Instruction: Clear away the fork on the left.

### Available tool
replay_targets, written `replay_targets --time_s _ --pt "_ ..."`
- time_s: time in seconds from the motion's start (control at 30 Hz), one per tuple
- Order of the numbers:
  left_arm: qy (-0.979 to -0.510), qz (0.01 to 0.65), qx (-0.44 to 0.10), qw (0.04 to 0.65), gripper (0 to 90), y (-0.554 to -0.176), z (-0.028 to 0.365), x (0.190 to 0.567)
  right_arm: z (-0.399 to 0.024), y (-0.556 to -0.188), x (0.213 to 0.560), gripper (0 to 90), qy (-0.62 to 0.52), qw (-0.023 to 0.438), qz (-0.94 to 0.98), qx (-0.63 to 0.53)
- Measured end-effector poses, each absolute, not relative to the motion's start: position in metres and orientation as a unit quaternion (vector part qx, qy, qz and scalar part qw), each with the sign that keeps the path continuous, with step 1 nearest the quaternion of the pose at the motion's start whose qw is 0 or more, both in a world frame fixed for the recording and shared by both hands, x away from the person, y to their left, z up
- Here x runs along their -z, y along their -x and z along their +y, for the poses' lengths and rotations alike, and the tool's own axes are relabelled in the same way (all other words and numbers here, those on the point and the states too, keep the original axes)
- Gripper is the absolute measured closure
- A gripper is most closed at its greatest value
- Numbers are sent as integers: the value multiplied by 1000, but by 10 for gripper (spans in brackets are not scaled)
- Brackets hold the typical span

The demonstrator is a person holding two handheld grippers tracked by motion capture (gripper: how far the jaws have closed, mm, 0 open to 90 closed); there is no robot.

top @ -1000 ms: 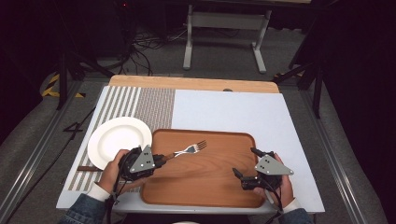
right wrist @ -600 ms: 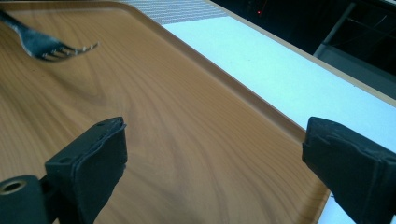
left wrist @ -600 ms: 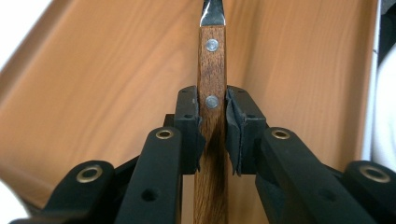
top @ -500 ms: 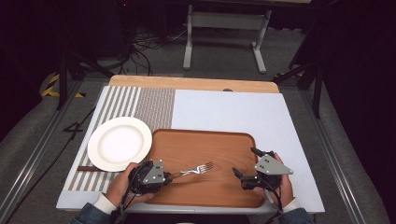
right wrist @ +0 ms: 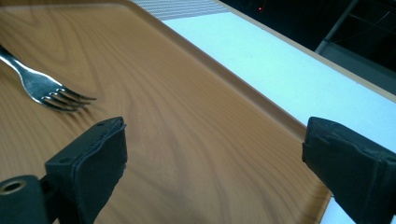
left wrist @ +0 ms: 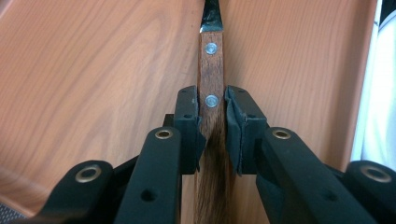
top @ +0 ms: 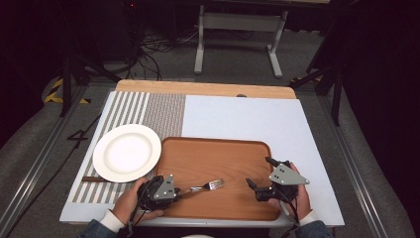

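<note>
A fork with a wooden handle points right over the near left part of the brown wooden tray. My left gripper is shut on that handle, and its pads press both sides just below a rivet. The metal tines lie low over the tray surface. My right gripper rests at the tray's near right part, open, with nothing between its wide-set jaws.
A white plate sits left of the tray on a striped placemat. A thin brown stick pokes out under the plate's near edge. A pale blue mat covers the table beyond the tray.
My left gripper has carried the fork from the tray's middle back toward the near edge and lower. The right gripper has stayed put.
</note>
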State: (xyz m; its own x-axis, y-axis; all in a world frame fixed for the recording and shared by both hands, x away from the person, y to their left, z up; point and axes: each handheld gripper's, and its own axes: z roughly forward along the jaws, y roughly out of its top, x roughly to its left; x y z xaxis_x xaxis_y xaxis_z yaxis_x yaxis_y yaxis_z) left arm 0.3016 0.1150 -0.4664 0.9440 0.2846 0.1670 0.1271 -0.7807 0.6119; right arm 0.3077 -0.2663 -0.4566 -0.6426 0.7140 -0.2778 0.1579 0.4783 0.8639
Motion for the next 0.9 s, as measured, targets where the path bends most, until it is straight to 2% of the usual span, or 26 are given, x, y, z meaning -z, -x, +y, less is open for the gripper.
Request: replay_targets --time_s 0.3,0.4,0.6,0.67,0.77,0.9 --pt "-931 104 -118 330 750 -296 120 456 -262 -308 457 73 -271 319 801 -428" --pt "-930 102 -108 335 686 -298 121 457 -264 -307 457 73 -270 321 800 -430" --pt "-920 95 -112 363 715 -298 122 453 -264 -307 456 73 -272 322 799 -429" --pt "-915 79 -113 380 760 -299 122 450 -264 -307 456 73 -271 325 798 -429" --pt "-912 56 -114 390 876 -300 119 444 -265 -307 456 73 -274 326 796 -431" --pt "-920 24 -112 374 899 -305 108 442 -265 -308 456 72 -280 328 794 -428"
